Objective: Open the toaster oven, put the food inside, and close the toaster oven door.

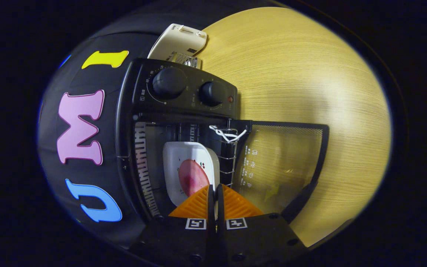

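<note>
Gripper view: the black toaster oven (pixel 184 92) lies rotated, its glass door (pixel 280 167) swung fully open over the pale wood-grain tabletop (pixel 310 74). Inside the oven sits a white square plate (pixel 184 155) carrying a round pink slice of food (pixel 193 178). The tool (pixel 215 193) has its ribbed fingers nearly closed, pinching the plate's rim.

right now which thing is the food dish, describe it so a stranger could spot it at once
Find the black toaster oven with its glass door open over the wooden table. Inside its cavity, just ahead of the gripper, whose fingers are closed on the dish's near edge, sits the white square dish. It alone is white there, with a round pink slice on it.
</note>
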Tool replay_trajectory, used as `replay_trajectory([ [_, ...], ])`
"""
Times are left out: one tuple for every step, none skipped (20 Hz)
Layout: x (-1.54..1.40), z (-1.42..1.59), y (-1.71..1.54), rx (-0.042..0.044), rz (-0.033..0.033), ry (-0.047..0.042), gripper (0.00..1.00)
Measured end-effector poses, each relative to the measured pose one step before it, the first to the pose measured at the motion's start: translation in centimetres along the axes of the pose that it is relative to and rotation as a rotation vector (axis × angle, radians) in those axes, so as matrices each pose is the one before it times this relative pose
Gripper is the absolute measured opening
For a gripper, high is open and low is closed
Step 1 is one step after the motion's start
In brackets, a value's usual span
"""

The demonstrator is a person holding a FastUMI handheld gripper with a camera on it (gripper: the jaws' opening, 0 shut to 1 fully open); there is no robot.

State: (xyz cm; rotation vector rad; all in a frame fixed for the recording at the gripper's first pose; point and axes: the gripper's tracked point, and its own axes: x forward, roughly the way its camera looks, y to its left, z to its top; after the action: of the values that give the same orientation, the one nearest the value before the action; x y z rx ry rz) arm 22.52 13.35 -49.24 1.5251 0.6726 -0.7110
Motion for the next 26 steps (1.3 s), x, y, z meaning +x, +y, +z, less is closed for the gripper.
replay_trajectory([
  [0.464, 0.065, 0.082, 0.01098, -0.00852, -0.01200, 0.05],
  [0.266, 0.105, 0.147, 0.00961, -0.00324, -0.01673, 0.05],
  [0.378, 0.044, 0.391, 0.01113, 0.00653, -0.01128, 0.05],
  [0.197, -0.045, 0.240, 0.00844, 0.00765, -0.00238, 0.05],
  [0.209, -0.076, 0.266, 0.00520, 0.01452, 0.00363, 0.05],
  [0.116, -0.228, 0.177, 0.00175, 0.01334, 0.00785, 0.08],
  [-0.008, -0.111, 0.195, 0.00534, 0.01592, 0.00915, 0.08],
  [0.113, -0.330, 0.007, 0.00281, 0.00354, 0.01049, 0.12],
  [-0.246, -0.359, 0.059, 0.00106, 0.01056, 0.01601, 0.13],
  [-0.410, -0.257, 0.269, 0.00066, 0.00376, 0.01340, 0.23],
  [-0.310, -0.128, 0.120, 0.00380, -0.00179, 0.01122, 0.37],
  [-0.474, -0.249, 0.123, 0.00447, -0.00146, 0.01203, 0.50],
  [-0.345, -0.035, 0.292, 0.00144, 0.00329, 0.01185, 0.58],
  [-0.441, -0.245, -0.556, -0.00787, -0.02561, 0.01092, 0.79],
  [-0.361, -0.236, -0.263, -0.00953, -0.01250, 0.01410, 0.93],
  [-0.457, -0.234, -0.105, -0.01298, -0.00133, 0.01579, 0.97],
  [-0.545, -0.268, 0.021, -0.01931, 0.00571, 0.01135, 0.97],
  [-0.560, -0.374, 0.103, -0.02859, 0.01003, 0.01505, 0.99],
  [-0.744, -0.472, 0.101, -0.05294, 0.01479, 0.02234, 0.99],
  [-0.981, -0.418, 0.165, -0.06819, 0.02101, 0.01623, 0.99],
  [-0.943, -0.265, 0.093, -0.07833, 0.01527, 0.01376, 0.99],
  [-1.079, -0.511, 0.181, -0.07469, 0.02313, 0.01588, 0.99],
  [-1.063, -0.604, 0.315, -0.06309, 0.02750, 0.02616, 0.99],
  [-1.101, -0.850, 0.396, -0.05360, 0.03099, 0.03022, 0.98],
  [-0.992, -0.643, 0.237, -0.05419, 0.02047, 0.02616, 0.99],
  [-0.983, -0.568, -0.036, -0.06338, 0.01040, 0.01717, 0.98],
])
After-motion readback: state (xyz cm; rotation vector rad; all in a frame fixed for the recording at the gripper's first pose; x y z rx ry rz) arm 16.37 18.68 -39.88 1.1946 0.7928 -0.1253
